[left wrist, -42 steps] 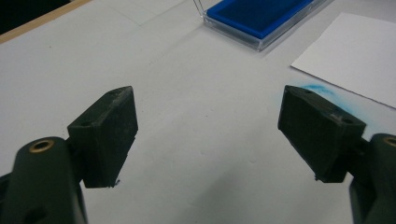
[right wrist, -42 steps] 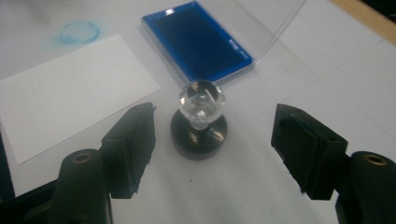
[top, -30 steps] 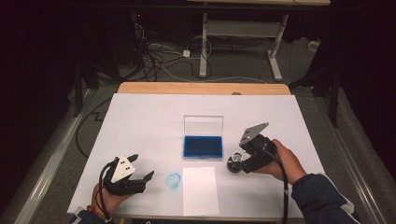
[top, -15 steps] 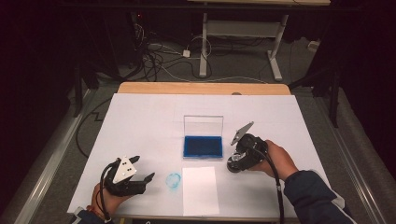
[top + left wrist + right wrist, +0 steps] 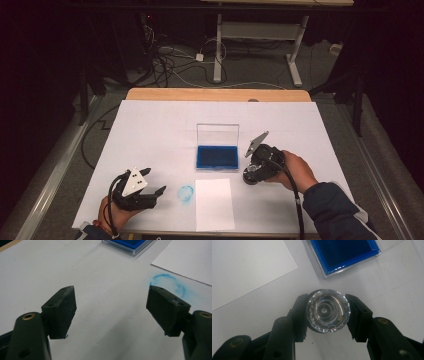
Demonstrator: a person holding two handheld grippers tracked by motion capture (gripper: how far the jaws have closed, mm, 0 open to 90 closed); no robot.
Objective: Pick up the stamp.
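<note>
A stamp with a clear faceted knob [image 5: 328, 311] stands on the white table cover, right of the blue ink pad [image 5: 217, 156]. My right gripper [image 5: 327, 315] points down over it, both pads pressing the knob's sides, so it is shut on the stamp [image 5: 250, 176]. The ink pad [image 5: 342, 252] lies in a clear case with its lid raised. At the front left, my left gripper [image 5: 155, 182] rests low over the cover. Its jaws have just been closing, and in the left gripper view they [image 5: 111, 312] still stand open with nothing between them.
A white paper sheet [image 5: 214, 202] lies at the front edge, in front of the ink pad. A blue ring-shaped ink mark [image 5: 186, 194] sits on the cover just left of the sheet, by my left gripper. The table's wooden far edge [image 5: 215, 95] borders a floor with cables.
My right gripper has tipped down over the stamp and closed its jaws on the clear knob. The left hand has stayed in place.
</note>
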